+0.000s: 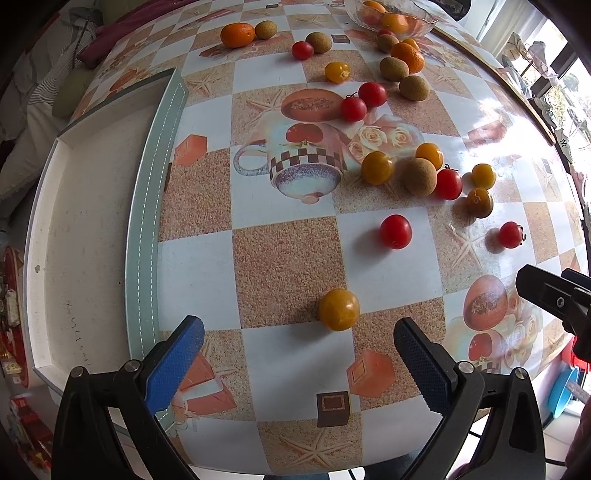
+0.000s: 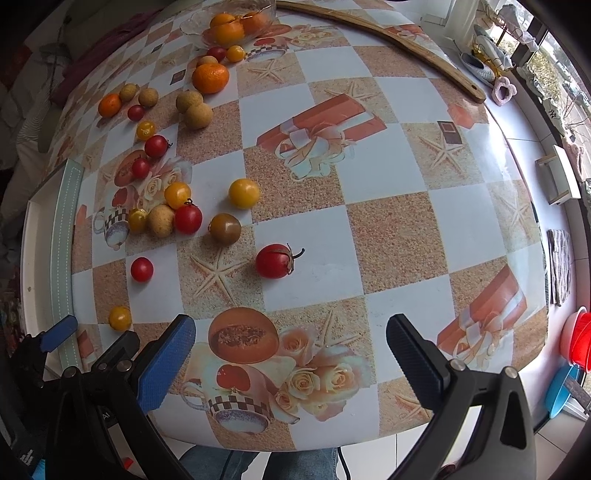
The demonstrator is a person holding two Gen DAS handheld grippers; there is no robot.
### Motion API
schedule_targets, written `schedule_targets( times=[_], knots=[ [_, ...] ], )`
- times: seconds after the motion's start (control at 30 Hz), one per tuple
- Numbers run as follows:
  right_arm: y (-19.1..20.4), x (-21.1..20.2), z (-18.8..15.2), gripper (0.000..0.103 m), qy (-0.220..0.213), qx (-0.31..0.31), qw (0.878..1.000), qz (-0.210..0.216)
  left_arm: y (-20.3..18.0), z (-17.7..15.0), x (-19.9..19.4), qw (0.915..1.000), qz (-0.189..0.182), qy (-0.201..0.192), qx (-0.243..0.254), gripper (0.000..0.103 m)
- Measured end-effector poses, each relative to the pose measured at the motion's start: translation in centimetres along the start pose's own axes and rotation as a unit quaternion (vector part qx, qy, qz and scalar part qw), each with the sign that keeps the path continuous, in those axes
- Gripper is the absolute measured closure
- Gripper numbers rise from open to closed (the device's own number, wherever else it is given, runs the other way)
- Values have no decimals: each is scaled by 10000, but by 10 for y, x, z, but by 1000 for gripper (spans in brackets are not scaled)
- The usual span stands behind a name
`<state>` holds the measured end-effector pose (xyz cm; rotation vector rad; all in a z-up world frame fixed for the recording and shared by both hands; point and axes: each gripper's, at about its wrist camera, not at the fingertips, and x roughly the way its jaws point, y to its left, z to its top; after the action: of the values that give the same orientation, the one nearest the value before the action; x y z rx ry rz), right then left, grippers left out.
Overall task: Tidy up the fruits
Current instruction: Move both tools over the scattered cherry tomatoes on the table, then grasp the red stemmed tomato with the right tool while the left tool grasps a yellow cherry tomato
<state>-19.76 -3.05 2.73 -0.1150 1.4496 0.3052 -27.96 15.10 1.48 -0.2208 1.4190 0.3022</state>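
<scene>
Many small fruits lie loose on the patterned tablecloth: red and yellow cherry tomatoes, tan longans and oranges. My left gripper (image 1: 299, 345) is open and empty, with a yellow tomato (image 1: 338, 309) just ahead between its fingers; the same tomato shows in the right wrist view (image 2: 120, 318). My right gripper (image 2: 291, 347) is open and empty, low over the table's near edge. A red tomato with a stem (image 2: 274, 260) lies ahead of it. A glass bowl (image 1: 424, 27) at the far side holds oranges (image 2: 229, 31).
A white tray with a green stitched rim (image 1: 142, 229) lies at the left of the table. A wooden stick (image 2: 388, 40) lies along the far right edge. The right gripper's tip shows in the left wrist view (image 1: 546, 295). Red and blue basins (image 2: 576, 343) stand on the floor to the right.
</scene>
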Motion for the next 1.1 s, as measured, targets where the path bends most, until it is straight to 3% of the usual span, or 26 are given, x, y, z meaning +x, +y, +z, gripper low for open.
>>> schedule_targets(
  times=[0.83, 1.03, 1.1],
  knots=[
    [7, 21, 17, 2, -19, -256, 9997, 8, -21, 29, 28, 9999, 161, -47, 39, 0],
    [9, 35, 33, 25, 43, -294, 9995, 108, -30, 32, 31, 9999, 139, -90, 35, 9],
    [11, 37, 37, 29, -27, -366, 9993, 87, -34, 34, 31, 9999, 68, -116, 37, 20]
  ],
)
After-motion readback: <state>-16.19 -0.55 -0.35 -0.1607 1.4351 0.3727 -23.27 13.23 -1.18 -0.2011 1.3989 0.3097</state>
